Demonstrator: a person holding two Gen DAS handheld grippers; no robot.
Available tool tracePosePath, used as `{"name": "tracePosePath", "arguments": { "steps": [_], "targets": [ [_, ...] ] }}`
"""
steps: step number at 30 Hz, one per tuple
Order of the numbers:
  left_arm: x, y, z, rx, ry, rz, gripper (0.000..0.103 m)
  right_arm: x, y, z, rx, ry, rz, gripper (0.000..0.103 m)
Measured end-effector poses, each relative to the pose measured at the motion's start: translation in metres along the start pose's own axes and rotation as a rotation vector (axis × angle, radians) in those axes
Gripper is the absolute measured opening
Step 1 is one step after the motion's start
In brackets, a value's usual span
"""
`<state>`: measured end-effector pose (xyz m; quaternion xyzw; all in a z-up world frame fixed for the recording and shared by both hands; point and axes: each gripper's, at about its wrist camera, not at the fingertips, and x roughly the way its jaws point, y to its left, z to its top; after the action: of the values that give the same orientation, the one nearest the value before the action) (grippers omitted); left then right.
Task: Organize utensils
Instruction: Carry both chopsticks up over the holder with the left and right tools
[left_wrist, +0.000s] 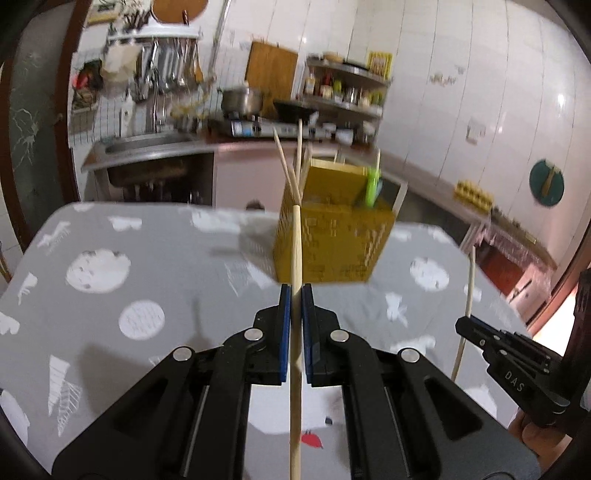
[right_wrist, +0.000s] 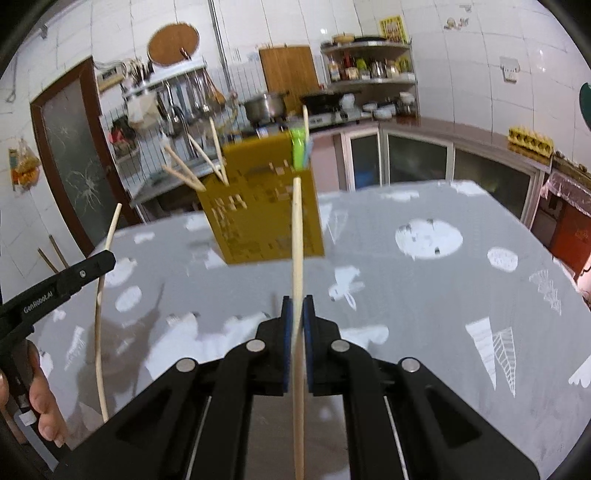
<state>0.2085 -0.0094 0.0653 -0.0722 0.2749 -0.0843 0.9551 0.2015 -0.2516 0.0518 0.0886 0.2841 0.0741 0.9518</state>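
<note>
Holding stock: your left gripper (left_wrist: 296, 291) clamps one pale wooden chopstick (left_wrist: 296, 332); your right gripper (right_wrist: 297, 304) clamps another (right_wrist: 297, 332). Both point at the yellow perforated utensil holder (left_wrist: 332, 240), far centre on the grey patterned desk (left_wrist: 147, 240), probably for insertion.

Two markings are legible. The right gripper (left_wrist: 466, 325), at 4 o'clock in the left wrist view, carries white letters "DAS" on its black body. The left gripper (right_wrist: 108, 258), at 9 o'clock in the right wrist view, carries "GenRobot.AI" — white print along its black arm. Other labels — blurred, unreadable.
</note>
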Motion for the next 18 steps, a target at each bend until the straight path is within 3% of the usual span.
{"name": "tracePosePath", "arguments": {
  "steps": [3, 18],
  "targets": [
    [-0.009, 0.004, 0.008, -0.002, -0.056, 0.001, 0.005, -0.006, 0.005, 0.008, -0.011, -0.044, -0.003, 0.006],
    [-0.015, 0.007, 0.048, 0.000, -0.167, -0.024, 0.005, -0.011, 0.021, 0.062, -0.043, -0.162, 0.002, 0.006]
  ]
}}
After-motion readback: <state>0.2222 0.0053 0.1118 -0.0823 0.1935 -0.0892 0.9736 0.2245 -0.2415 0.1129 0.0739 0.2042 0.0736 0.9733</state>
